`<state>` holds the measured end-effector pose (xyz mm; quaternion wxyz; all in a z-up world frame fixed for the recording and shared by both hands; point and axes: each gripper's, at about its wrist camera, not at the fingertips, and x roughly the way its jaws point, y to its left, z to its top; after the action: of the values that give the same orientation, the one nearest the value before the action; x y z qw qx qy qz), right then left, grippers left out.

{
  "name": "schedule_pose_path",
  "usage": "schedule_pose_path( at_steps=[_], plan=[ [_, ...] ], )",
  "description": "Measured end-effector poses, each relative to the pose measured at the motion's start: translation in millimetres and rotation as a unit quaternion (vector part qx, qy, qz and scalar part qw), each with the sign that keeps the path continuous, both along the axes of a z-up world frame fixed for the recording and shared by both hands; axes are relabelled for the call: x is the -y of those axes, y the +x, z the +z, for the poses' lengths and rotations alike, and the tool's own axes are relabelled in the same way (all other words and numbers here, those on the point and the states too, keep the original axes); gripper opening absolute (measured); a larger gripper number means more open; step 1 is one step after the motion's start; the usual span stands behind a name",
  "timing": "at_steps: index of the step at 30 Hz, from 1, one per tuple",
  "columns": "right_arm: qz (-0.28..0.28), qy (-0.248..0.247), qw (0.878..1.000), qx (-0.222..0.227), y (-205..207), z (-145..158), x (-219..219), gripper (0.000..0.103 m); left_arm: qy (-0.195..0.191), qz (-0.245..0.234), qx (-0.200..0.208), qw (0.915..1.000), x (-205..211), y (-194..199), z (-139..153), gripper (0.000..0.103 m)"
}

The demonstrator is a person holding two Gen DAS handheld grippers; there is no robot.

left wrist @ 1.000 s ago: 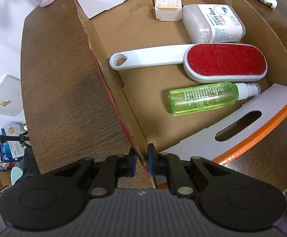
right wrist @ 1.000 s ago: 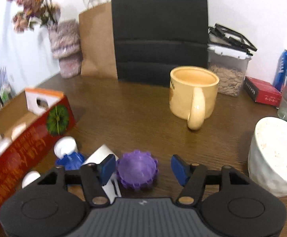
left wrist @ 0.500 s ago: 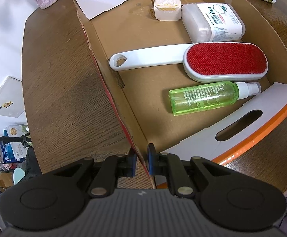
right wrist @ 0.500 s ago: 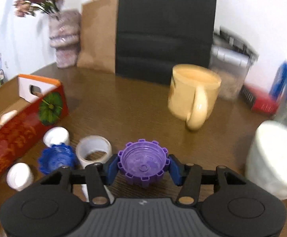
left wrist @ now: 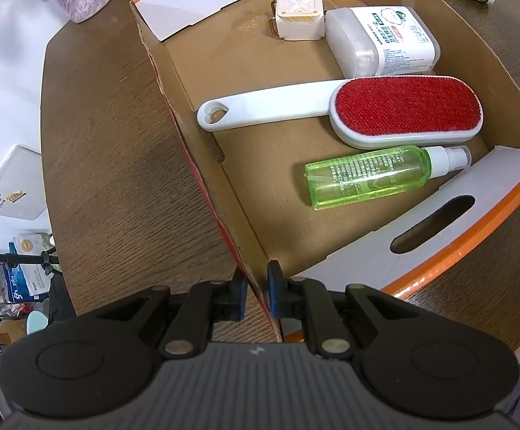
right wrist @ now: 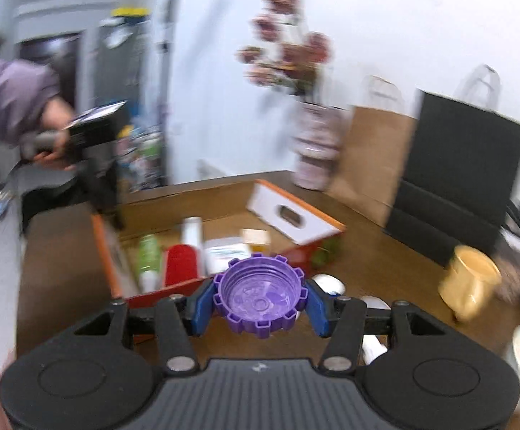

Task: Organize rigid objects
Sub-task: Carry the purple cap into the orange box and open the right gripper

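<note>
My left gripper [left wrist: 257, 295] is shut on the near corner wall of the cardboard box [left wrist: 202, 179]. Inside the box lie a red lint brush [left wrist: 396, 107] with a white handle, a green spray bottle [left wrist: 367, 179], a white wipes pack [left wrist: 381, 41] and a small cream cube [left wrist: 297, 18]. My right gripper [right wrist: 258, 302] is shut on a purple toothed cap [right wrist: 258, 297] and holds it in the air, right of the box [right wrist: 116, 261], which shows blurred in the right wrist view.
The box sits on a brown wooden table [left wrist: 109, 165]. In the right wrist view a yellow mug [right wrist: 471, 283], a brown paper bag [right wrist: 371, 165], a black chair back [right wrist: 464, 165] and a flower vase [right wrist: 313, 150] stand behind. White caps [right wrist: 326, 283] lie below the gripper.
My right gripper closed on the purple cap, lifted it off the table and swung left toward the box. The left gripper kept its hold on the box wall.
</note>
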<state>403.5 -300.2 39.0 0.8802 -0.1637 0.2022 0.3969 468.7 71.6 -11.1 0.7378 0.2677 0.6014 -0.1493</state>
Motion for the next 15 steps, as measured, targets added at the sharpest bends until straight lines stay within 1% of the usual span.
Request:
schedule_pose_path(
  at_steps=[2,4,8,12,15],
  plan=[
    [0.020,-0.021,1.000,0.003,11,7,-12,0.052,-0.002,0.001,-0.001,1.0000,-1,0,0,0.012],
    [0.034,-0.038,0.999,-0.006,33,13,-25,0.052,-0.001,0.000,-0.002,1.0000,-1,1,0,0.012],
    [0.053,-0.085,0.995,-0.028,88,17,-65,0.052,-0.002,-0.004,-0.005,1.0000,0,2,0,0.012],
    [0.069,-0.143,0.985,-0.061,139,4,-109,0.052,-0.004,0.001,-0.003,1.0000,-2,2,0,0.012],
    [0.072,-0.184,0.977,-0.080,167,-11,-139,0.052,0.001,-0.002,-0.002,1.0000,1,1,0,0.012]
  ],
)
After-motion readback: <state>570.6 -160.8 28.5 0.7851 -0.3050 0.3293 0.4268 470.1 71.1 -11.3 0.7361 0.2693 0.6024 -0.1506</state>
